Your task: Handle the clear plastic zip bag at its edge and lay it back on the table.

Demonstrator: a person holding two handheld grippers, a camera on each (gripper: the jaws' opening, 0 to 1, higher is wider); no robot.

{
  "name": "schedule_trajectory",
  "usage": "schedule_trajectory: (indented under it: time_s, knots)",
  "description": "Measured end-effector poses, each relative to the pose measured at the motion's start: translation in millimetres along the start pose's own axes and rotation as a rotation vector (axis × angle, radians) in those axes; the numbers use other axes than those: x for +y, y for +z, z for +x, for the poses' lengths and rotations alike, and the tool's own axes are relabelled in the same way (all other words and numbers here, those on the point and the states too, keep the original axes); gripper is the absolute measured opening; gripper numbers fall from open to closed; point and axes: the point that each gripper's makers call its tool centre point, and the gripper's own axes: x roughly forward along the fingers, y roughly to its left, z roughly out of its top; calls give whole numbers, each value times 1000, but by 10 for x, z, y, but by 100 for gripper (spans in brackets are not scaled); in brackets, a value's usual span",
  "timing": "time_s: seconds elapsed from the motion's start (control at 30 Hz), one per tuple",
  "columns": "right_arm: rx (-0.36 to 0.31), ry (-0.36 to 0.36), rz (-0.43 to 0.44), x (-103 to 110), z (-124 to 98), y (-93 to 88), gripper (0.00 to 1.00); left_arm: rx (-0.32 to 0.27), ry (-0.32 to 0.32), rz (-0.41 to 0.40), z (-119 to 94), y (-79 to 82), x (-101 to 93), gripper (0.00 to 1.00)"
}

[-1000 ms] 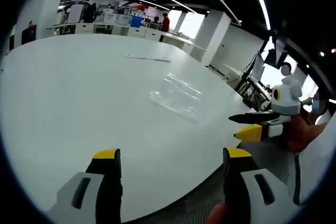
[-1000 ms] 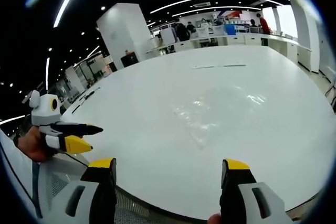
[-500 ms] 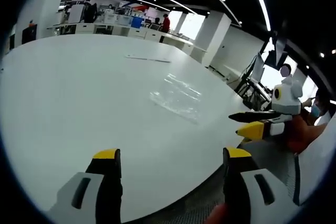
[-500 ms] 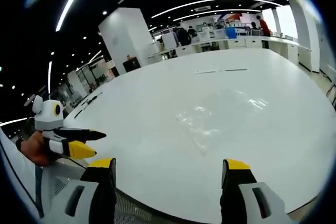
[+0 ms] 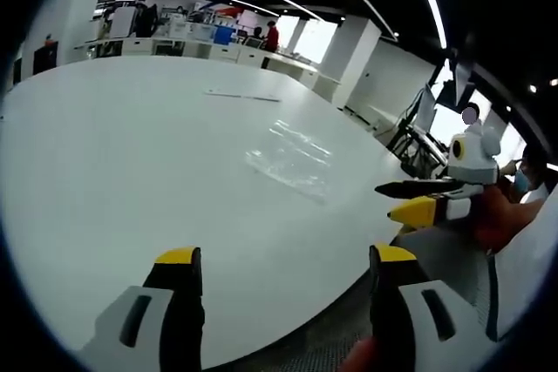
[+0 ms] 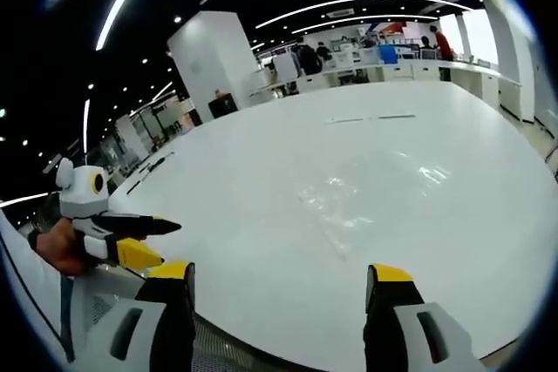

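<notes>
The clear plastic zip bag [image 5: 292,161] [image 6: 370,202] lies flat mid-tabletop [image 5: 113,172] [image 6: 261,172], untouched. Expect thin, limp, slippery film; pinch one edge, probably the nearer. Left gripper [image 5: 283,259] [image 6: 144,240] and right gripper [image 6: 283,269] [image 5: 408,200] hover over the near rim, well short of it, jaws apart, empty.

Open-plan office: desks [image 5: 196,48], ceiling light strips [image 6: 366,2] (big white table [image 5: 105,154]).
</notes>
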Motion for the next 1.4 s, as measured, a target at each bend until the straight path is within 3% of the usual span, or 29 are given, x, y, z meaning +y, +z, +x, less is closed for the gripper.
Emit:
schedule_trajectory:
  time_s: [0.53,0.8,1.4]
  knots:
    - [9,-17,-45,-189,52,110,79,2,0,1,3,8,-23,77]
    - [56,-22,-94,-289,123,48,77,-3,-1,-3,10,8,-1,77]
    - [107,-62,-118,-617,239,-17,73,0,-8,0,7,0,-15,76]
